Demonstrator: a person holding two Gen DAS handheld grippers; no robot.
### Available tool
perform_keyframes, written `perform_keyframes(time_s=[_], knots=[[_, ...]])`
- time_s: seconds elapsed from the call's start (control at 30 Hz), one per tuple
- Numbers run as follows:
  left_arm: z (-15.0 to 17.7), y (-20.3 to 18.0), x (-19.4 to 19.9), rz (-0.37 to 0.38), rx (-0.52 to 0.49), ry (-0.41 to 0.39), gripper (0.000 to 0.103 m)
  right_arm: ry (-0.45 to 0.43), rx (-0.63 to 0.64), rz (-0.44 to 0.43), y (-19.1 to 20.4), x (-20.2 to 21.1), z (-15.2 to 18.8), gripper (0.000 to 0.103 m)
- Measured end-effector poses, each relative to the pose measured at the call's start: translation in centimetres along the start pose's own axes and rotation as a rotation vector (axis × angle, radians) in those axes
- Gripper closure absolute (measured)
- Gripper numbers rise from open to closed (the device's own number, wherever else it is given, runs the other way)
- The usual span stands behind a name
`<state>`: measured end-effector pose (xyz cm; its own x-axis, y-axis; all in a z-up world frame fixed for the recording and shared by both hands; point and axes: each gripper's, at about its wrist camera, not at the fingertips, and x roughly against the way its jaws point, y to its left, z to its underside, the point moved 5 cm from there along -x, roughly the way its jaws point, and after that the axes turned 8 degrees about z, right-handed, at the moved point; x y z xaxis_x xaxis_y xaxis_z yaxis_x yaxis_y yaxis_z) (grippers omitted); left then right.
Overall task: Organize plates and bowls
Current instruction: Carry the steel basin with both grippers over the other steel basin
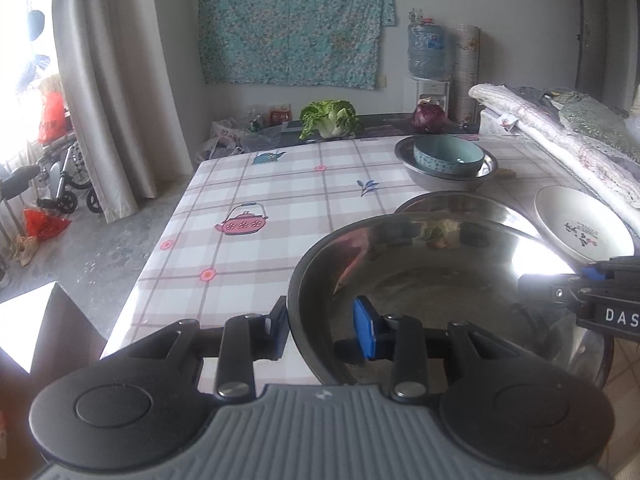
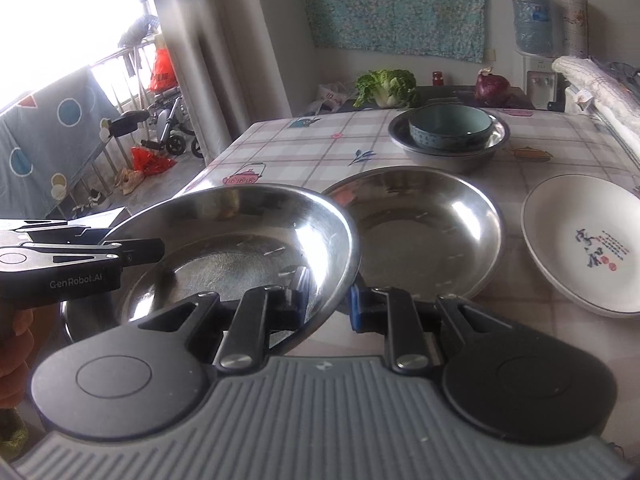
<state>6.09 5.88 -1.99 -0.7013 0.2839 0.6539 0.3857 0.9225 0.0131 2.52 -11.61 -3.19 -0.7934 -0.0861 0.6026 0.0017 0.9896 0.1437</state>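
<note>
Two hand-held grippers pinch opposite rims of your shiny round steel basin (image 2: 224, 248), left hand-held gripper (image 1: 320, 332) and right hand-held gripper (image 2: 326, 300), above the checked desk (image 1: 280, 200); uneven lifting could slip it onto the second steel basin (image 2: 432, 224) alongside

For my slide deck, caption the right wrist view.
Both hand-held grippers grip a steel bowl by its rim, beside a second steel bowl on the checked tablecloth.
</note>
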Motion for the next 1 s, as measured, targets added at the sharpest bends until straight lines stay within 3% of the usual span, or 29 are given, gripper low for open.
perform_keyframes(time_s=[0.37,1.0], knots=[[-2.6,-4.5,-4.1,0.098,-0.072,0.031,0.068,-0.029,-0.118,0.091,-6.2,0.8,-0.4,0.083],[-3.8,-7.2,-9.5,0.119,-0.1,0.118,0.068,0.032,-0.202,0.117,-11.1,-3.4,-0.3,0.082]])
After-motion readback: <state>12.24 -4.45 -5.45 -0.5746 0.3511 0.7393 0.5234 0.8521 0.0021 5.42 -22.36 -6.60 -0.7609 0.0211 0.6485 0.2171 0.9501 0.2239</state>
